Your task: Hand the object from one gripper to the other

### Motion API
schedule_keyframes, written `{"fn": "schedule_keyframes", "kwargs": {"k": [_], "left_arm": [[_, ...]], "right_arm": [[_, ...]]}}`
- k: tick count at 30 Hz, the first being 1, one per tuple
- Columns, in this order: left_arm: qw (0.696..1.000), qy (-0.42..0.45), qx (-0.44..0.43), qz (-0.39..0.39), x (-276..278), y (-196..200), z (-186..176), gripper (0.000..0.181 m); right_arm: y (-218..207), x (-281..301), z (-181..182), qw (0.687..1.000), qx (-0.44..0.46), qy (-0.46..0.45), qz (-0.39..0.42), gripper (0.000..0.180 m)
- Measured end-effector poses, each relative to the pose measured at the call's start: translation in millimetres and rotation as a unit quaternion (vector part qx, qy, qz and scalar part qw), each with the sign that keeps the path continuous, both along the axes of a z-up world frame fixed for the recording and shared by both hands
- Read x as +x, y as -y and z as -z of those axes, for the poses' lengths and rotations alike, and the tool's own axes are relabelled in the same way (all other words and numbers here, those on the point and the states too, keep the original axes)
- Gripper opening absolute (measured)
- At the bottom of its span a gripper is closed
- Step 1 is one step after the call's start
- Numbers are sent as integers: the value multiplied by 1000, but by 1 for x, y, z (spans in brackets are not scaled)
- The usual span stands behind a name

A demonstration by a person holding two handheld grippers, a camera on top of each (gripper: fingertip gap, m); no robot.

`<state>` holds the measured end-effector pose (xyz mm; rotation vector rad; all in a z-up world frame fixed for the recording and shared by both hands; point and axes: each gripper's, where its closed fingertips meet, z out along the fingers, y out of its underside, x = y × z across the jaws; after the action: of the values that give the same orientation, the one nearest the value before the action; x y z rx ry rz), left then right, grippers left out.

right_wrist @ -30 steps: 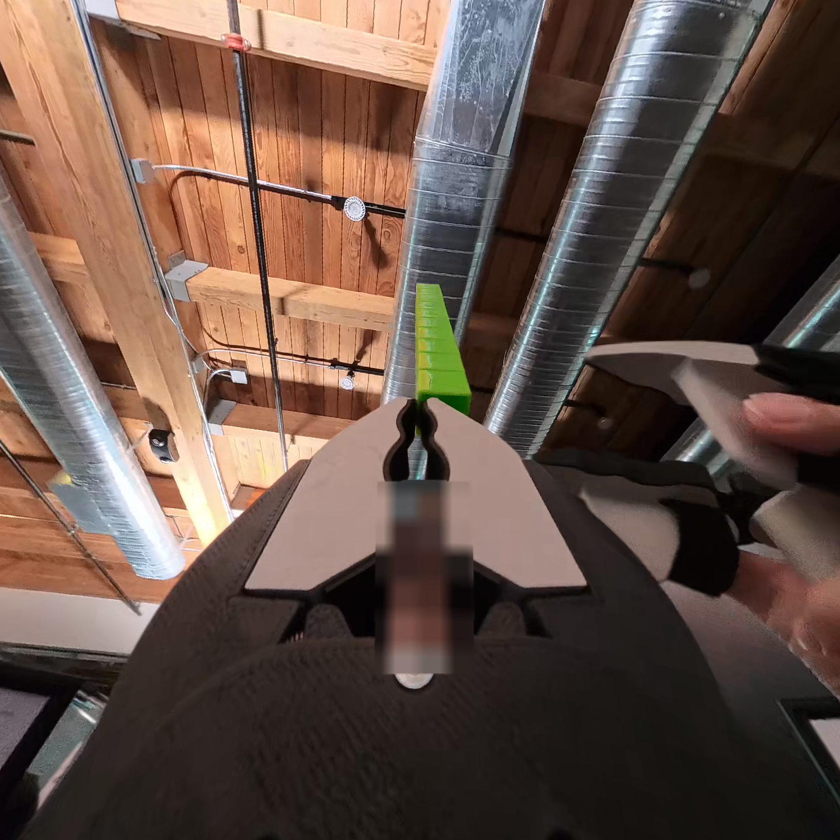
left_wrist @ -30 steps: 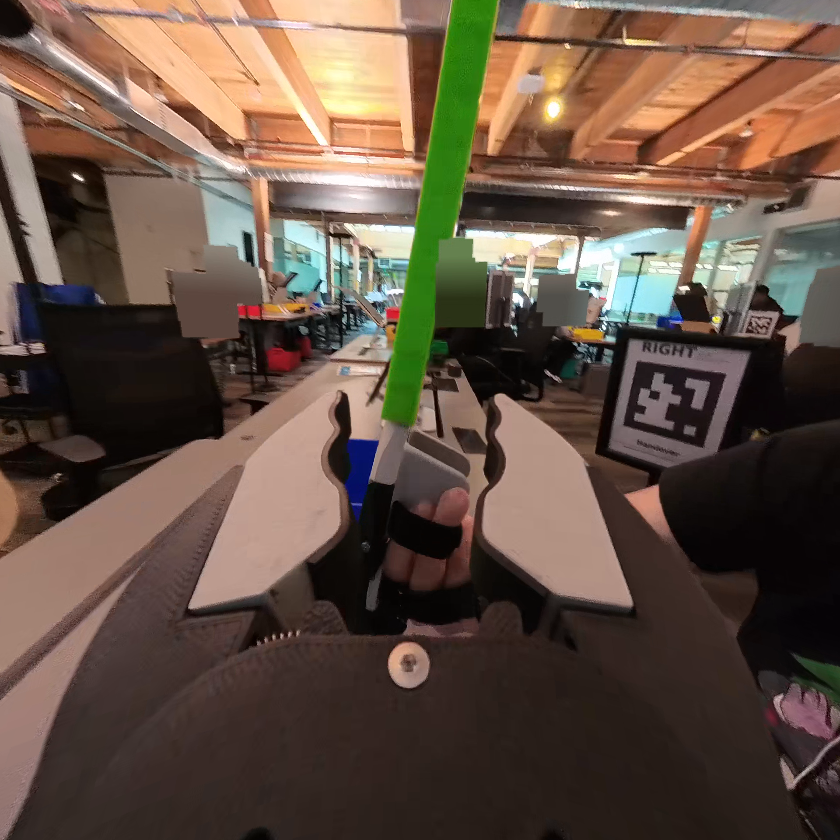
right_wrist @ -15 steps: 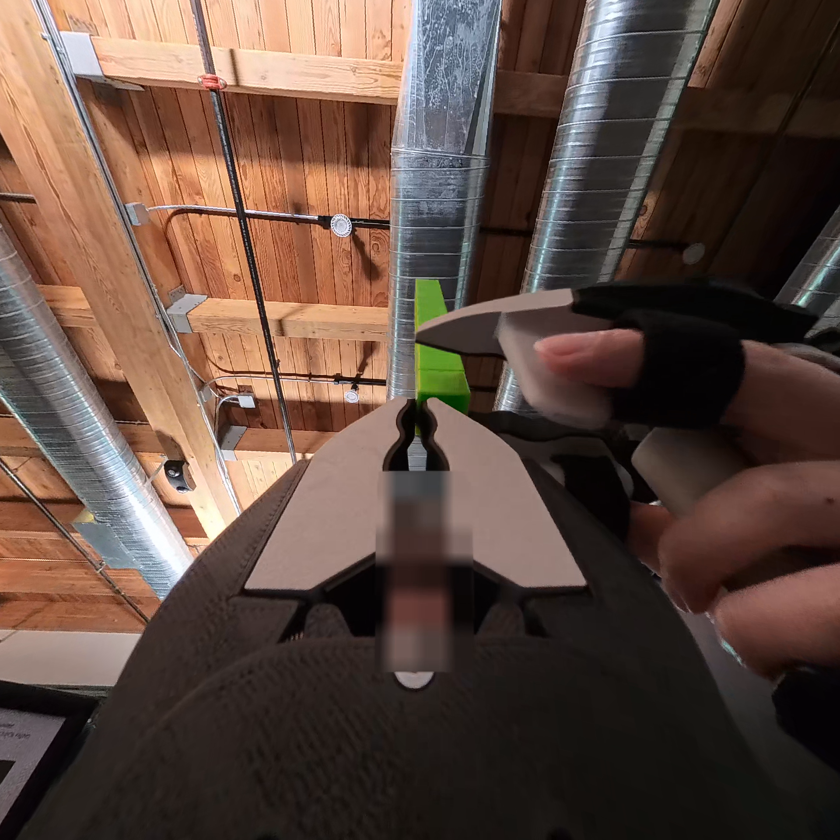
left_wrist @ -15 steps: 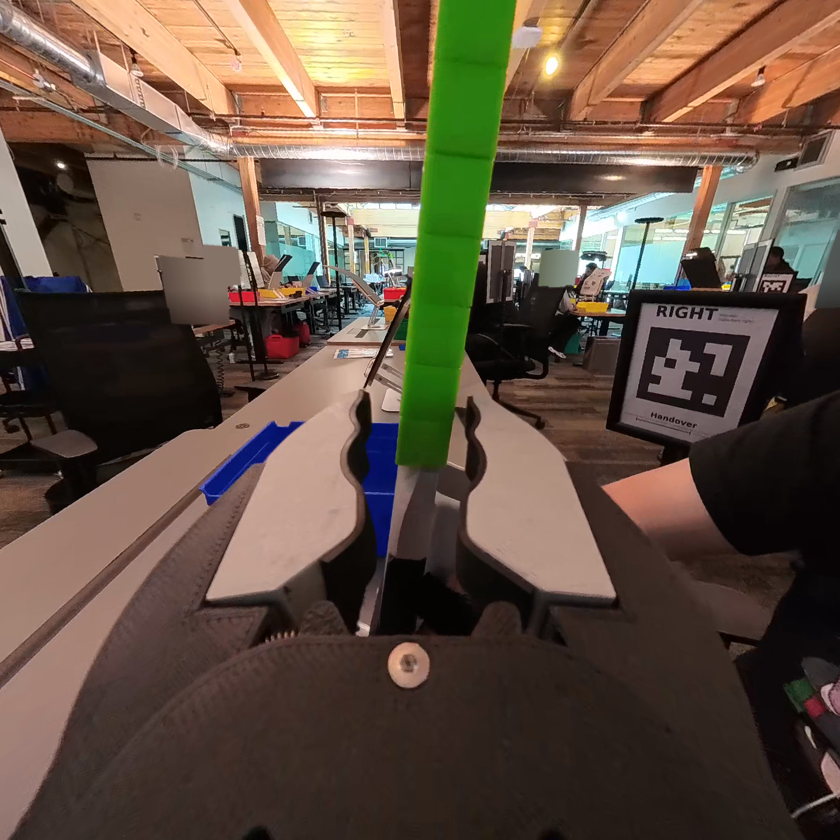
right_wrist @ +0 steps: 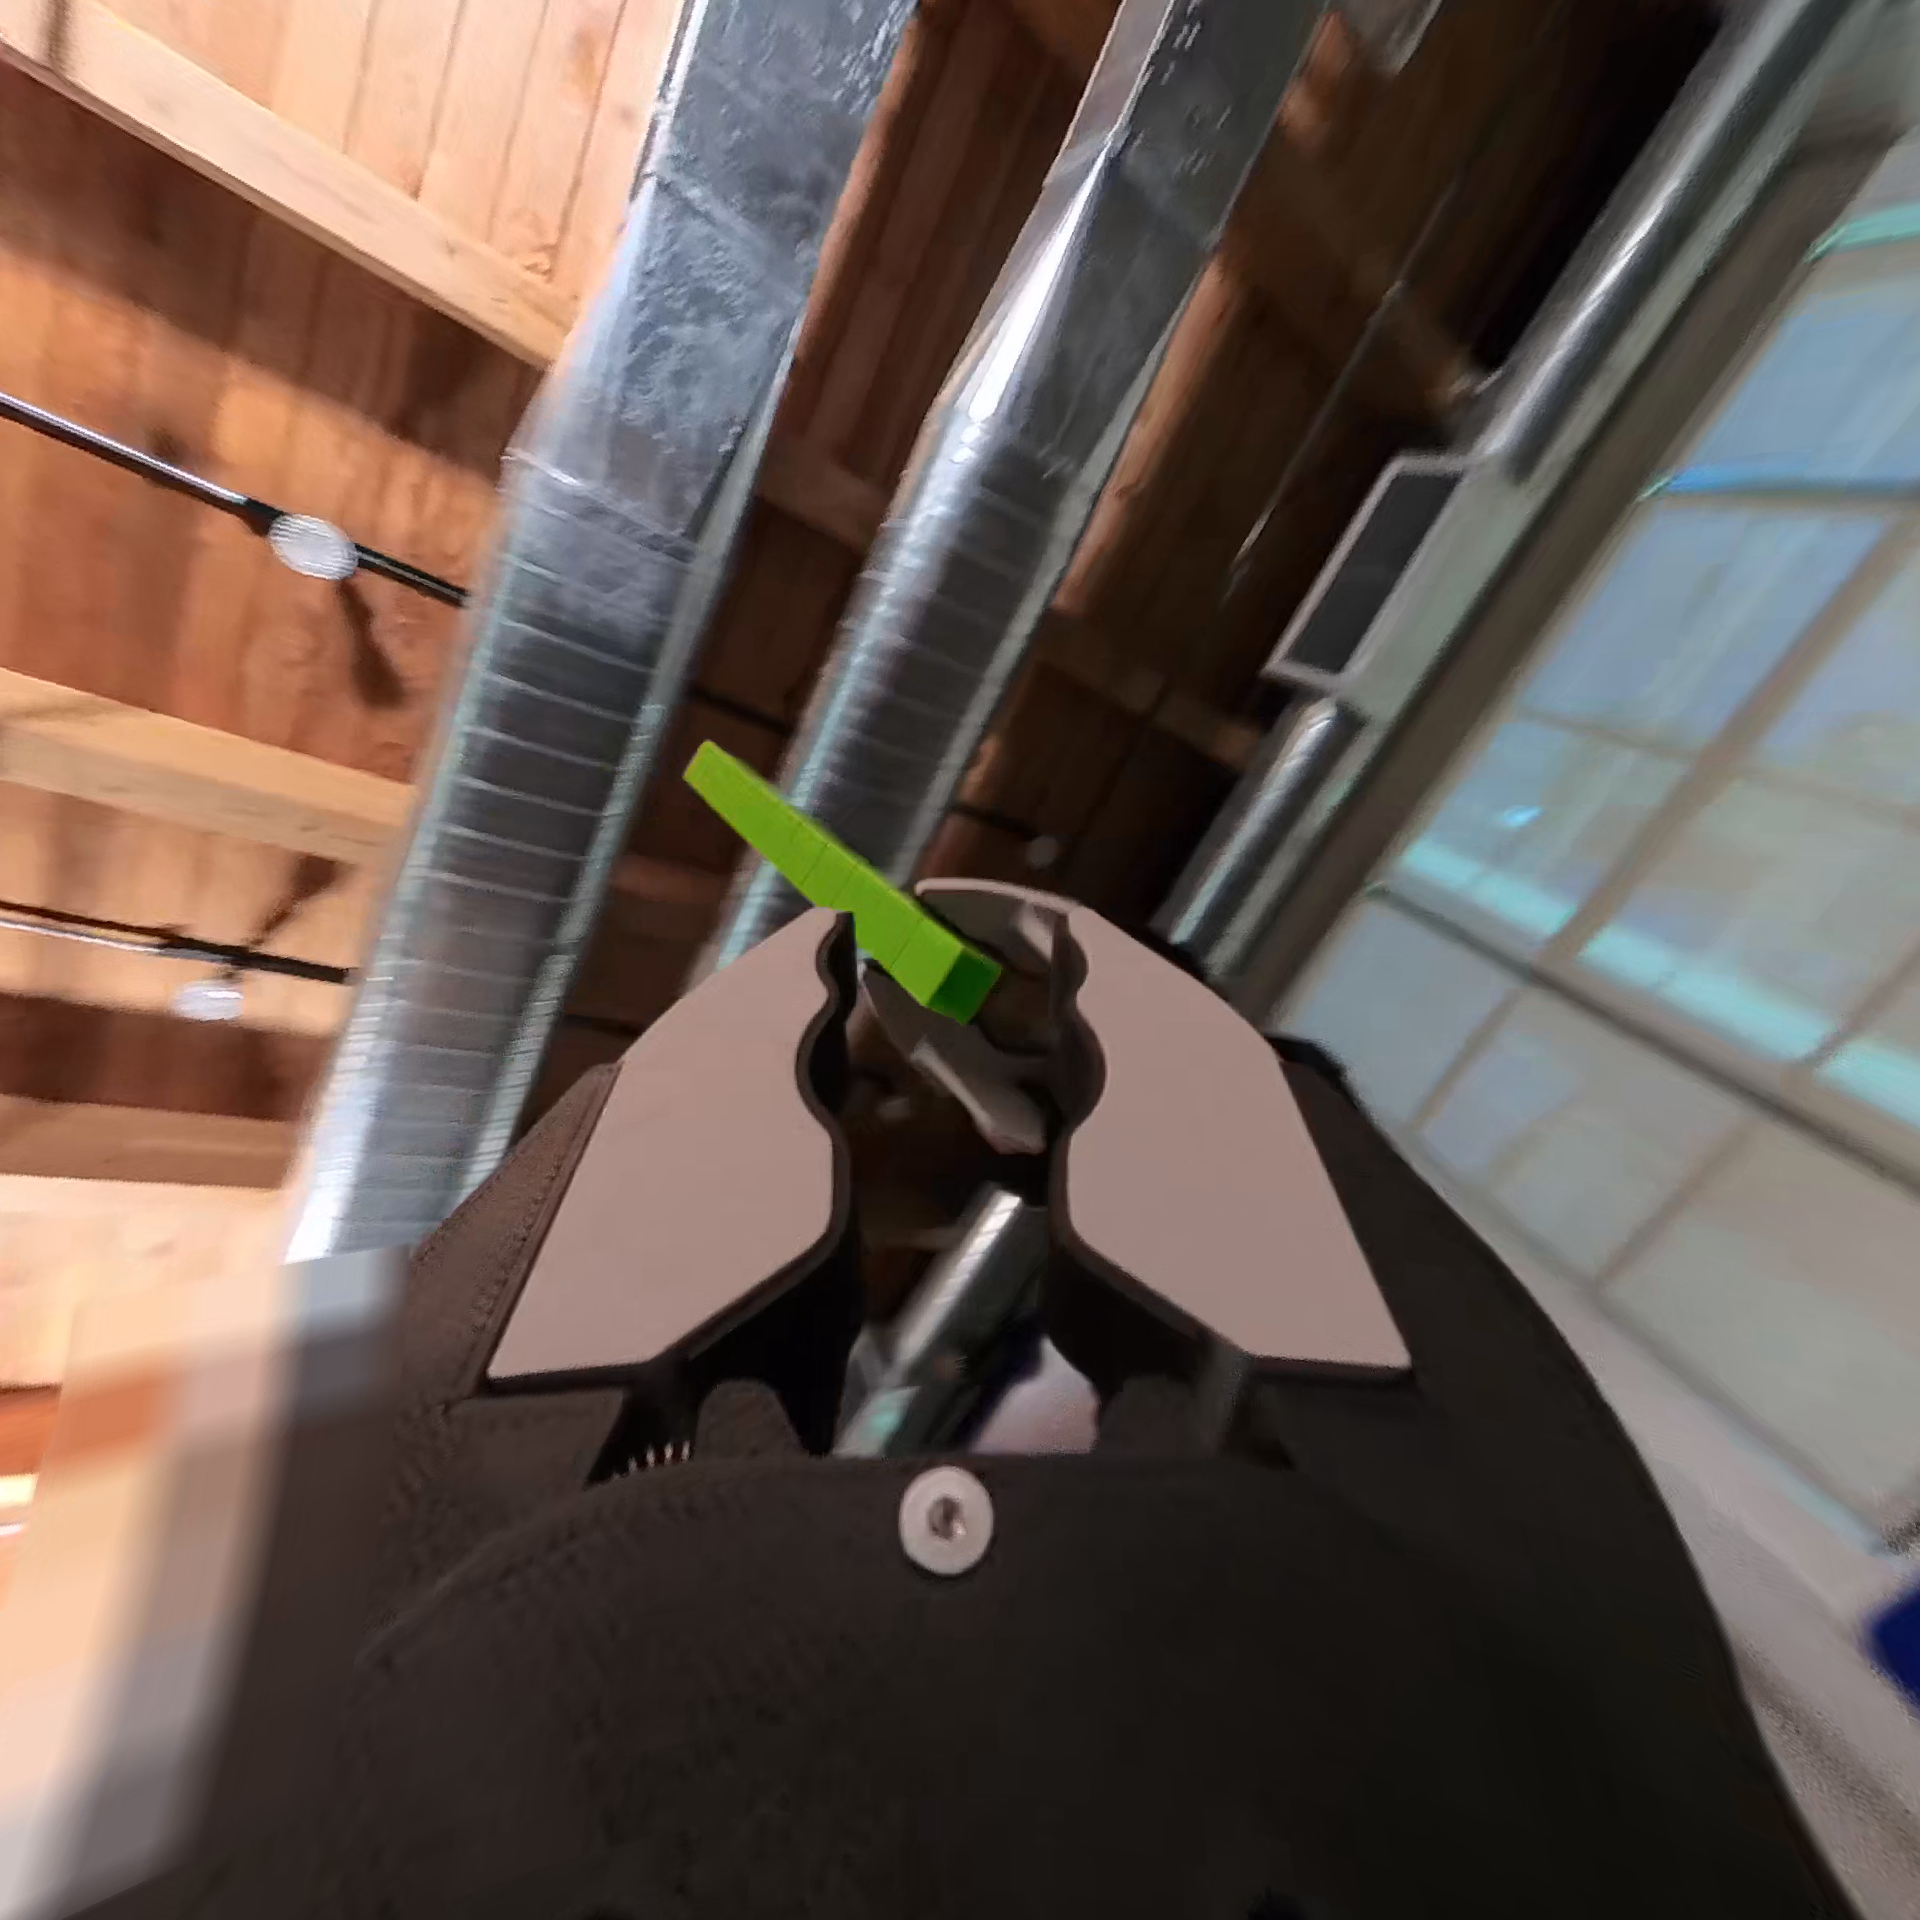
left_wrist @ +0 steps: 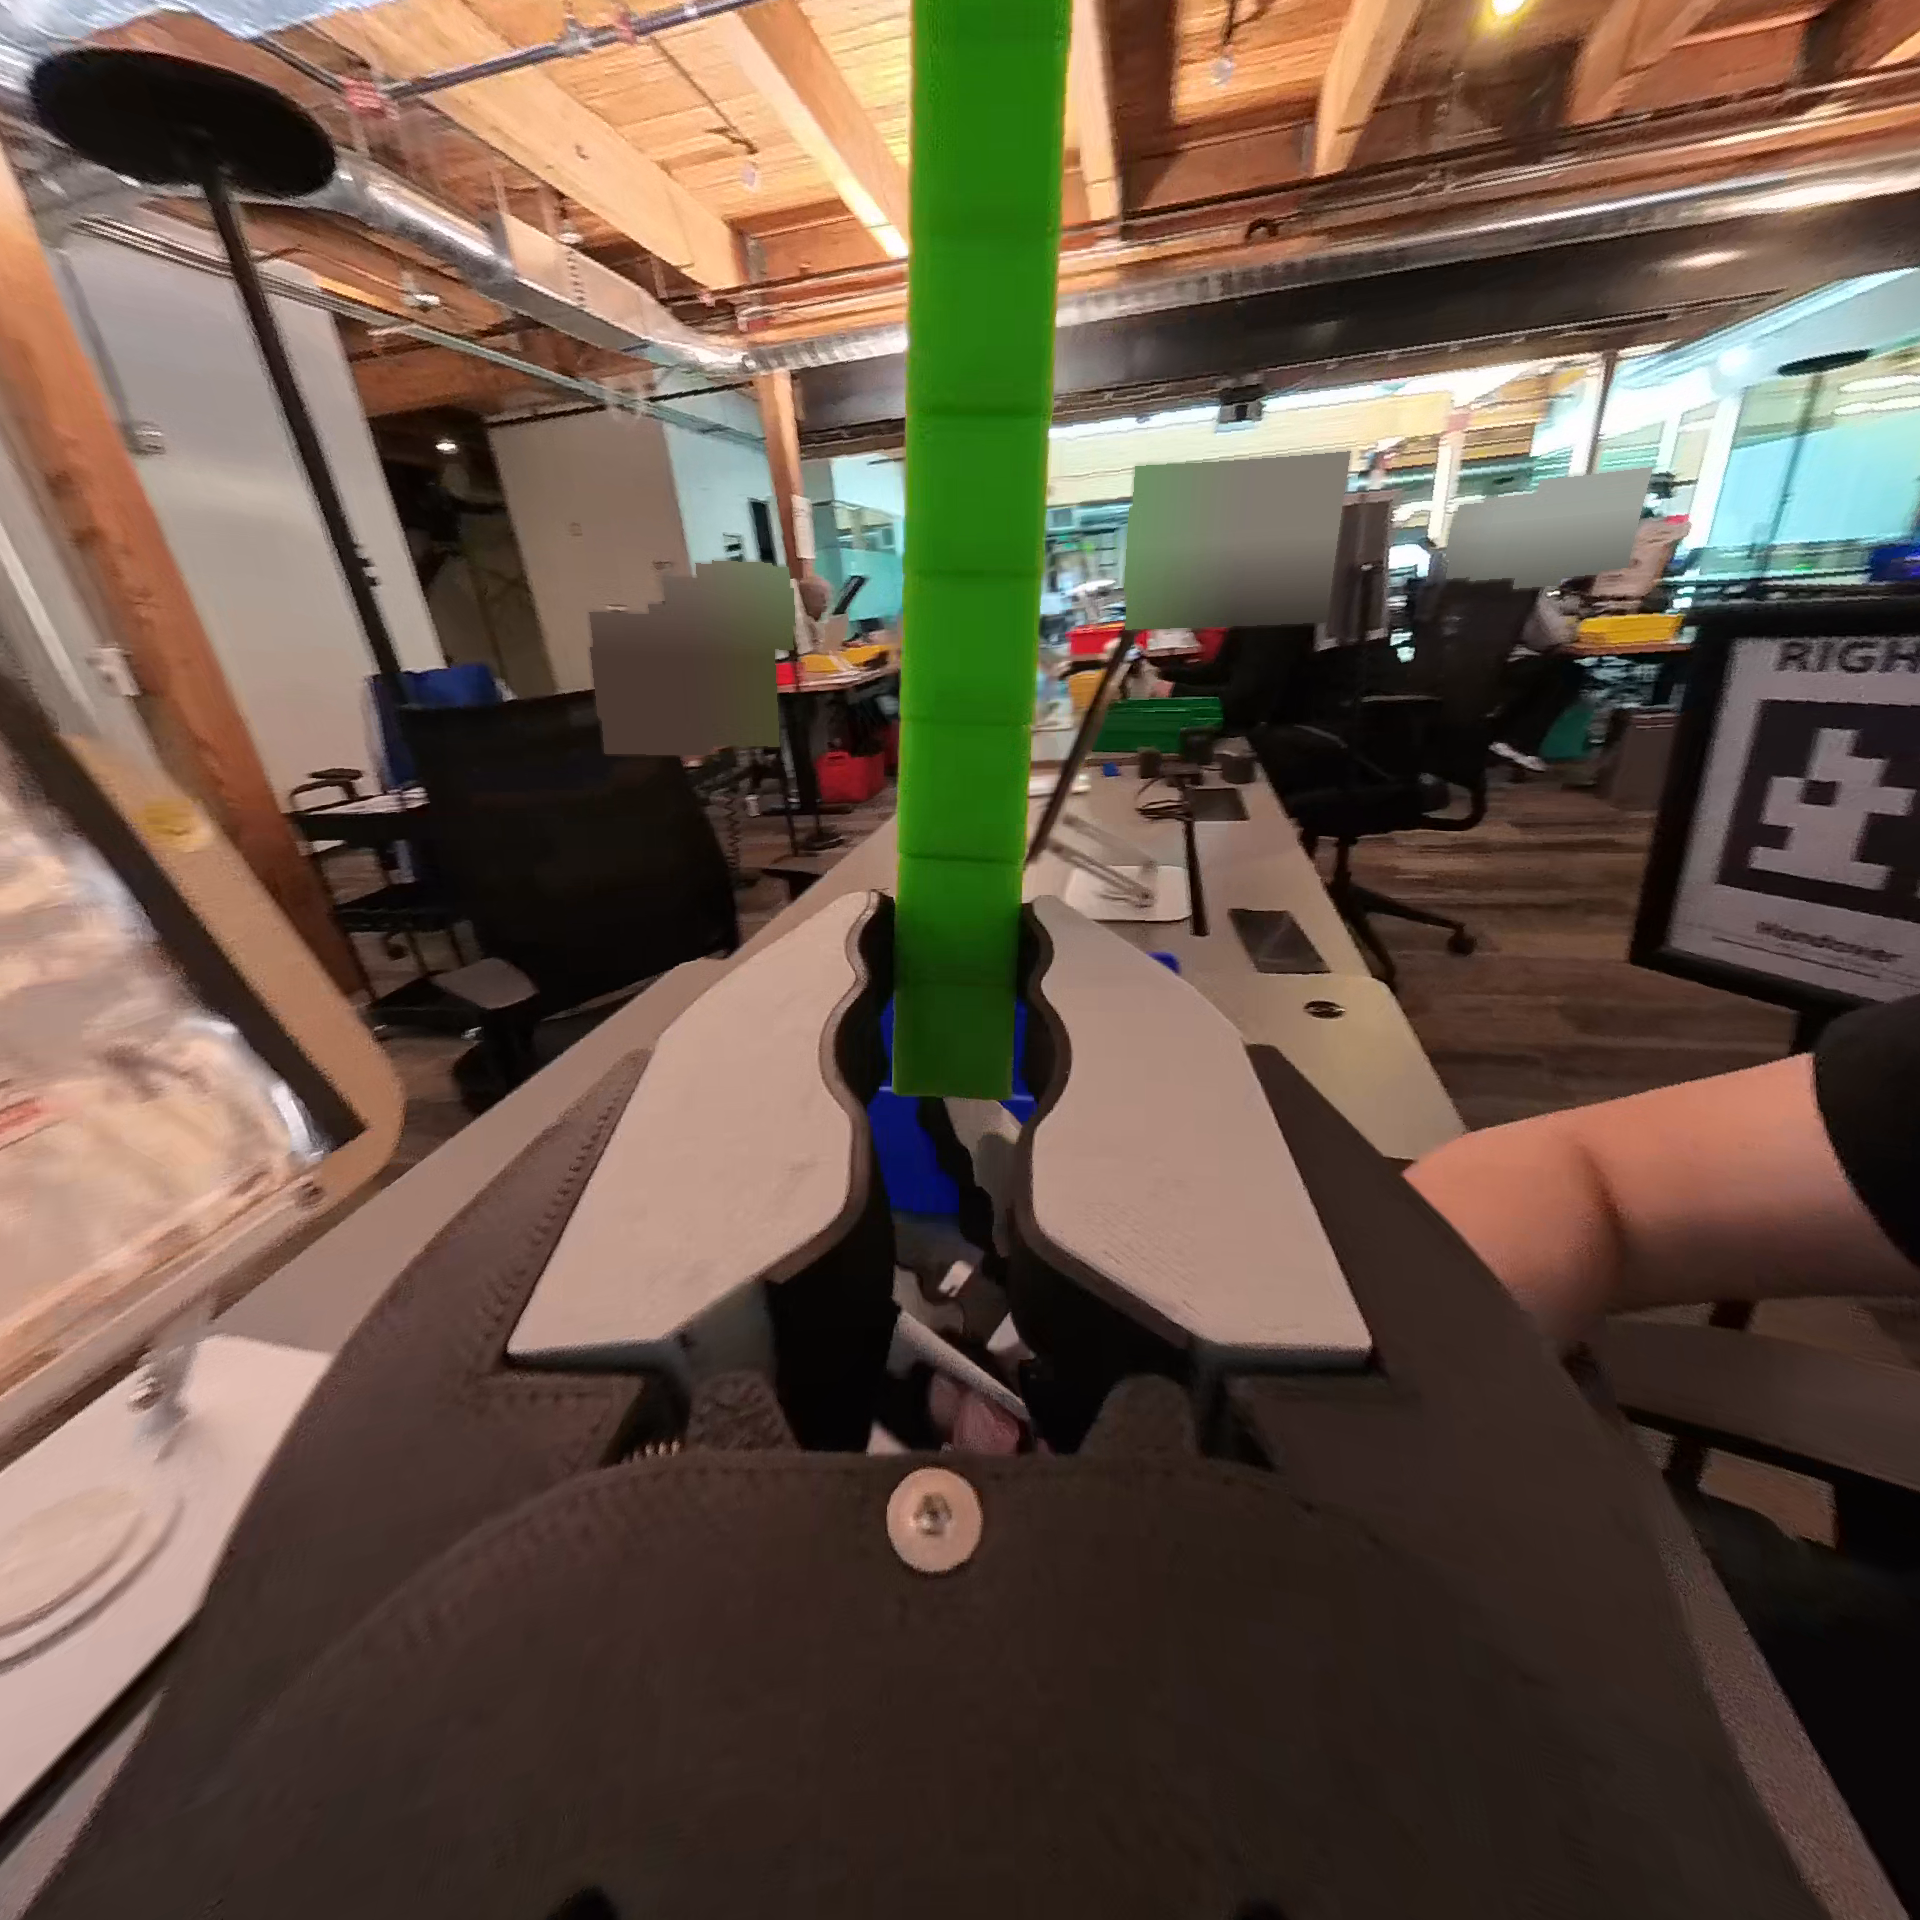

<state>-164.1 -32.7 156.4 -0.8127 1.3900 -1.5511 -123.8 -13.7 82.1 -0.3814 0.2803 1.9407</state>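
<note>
A long green bar of joined blocks (left_wrist: 977,520) stands upright in the left wrist view. My left gripper (left_wrist: 956,935) is shut on its lower end, with both pads pressed against its sides. In the right wrist view the same bar (right_wrist: 831,883) slants up to the left, gripped near its end by the left gripper's grey fingers (right_wrist: 977,1081). My right gripper (right_wrist: 951,956) is open. Its fingertips stand apart on either side of the bar's end and do not press on it.
A long grey desk (left_wrist: 1299,987) runs ahead, with a blue bin (left_wrist: 914,1143) just below my left fingers. A framed marker sign (left_wrist: 1808,821) stands at the right, above a person's arm (left_wrist: 1610,1226). Office chairs (left_wrist: 582,862) and a floor lamp (left_wrist: 177,135) are on the left. Ducts (right_wrist: 623,520) run overhead.
My left jaws closed onto the green bar. My right jaws, shut on the bar's stem before, opened and let it go, and the right gripper tilted away. The bar is now in the left grasp.
</note>
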Motion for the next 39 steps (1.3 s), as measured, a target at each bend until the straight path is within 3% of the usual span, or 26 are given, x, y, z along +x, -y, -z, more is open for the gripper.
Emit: {"fn": "schedule_keyframes", "kwargs": {"k": [3,7,9,11,12,14,17,20,22,24,26,29,39], "left_arm": [[999,-6,-2,-48,-7,-26,-4,21],[994,-31,1,-100,-8,-52,2,22],[987,-54,27,-146,-4,-66,11,21],[980,-75,47,-180,1,-74,21,22],[977,-80,52,-191,4,-76,24,22],[975,-83,60,-198,11,-73,30,22],[970,-102,91,-203,23,-65,43,22],[964,-122,117,-206,33,-58,56,22],[966,-131,111,-191,39,-50,63,22],[969,-143,101,-173,45,-42,70,22],[969,-160,95,-161,50,-36,79,22],[969,-187,72,-142,54,-30,89,22],[949,-261,94,-148,58,-30,115,22]], "right_arm": [[-7,27,7,992,-43,43,111,36],[9,40,-21,966,-20,132,219,37],[16,34,-38,938,-1,214,271,38],[17,21,-48,882,10,331,336,38],[12,16,-47,836,3,402,374,38],[3,11,-42,714,-18,533,453,40],[7,8,-49,489,22,651,580,49],[17,7,-56,213,85,697,680,53],[16,3,-45,46,132,719,680,56],[8,8,-37,-84,142,721,673,57],[5,14,-38,-183,140,692,684,58],[-1,21,-32,-251,143,684,670,58],[-13,32,-13,-314,156,702,620,51]]}}
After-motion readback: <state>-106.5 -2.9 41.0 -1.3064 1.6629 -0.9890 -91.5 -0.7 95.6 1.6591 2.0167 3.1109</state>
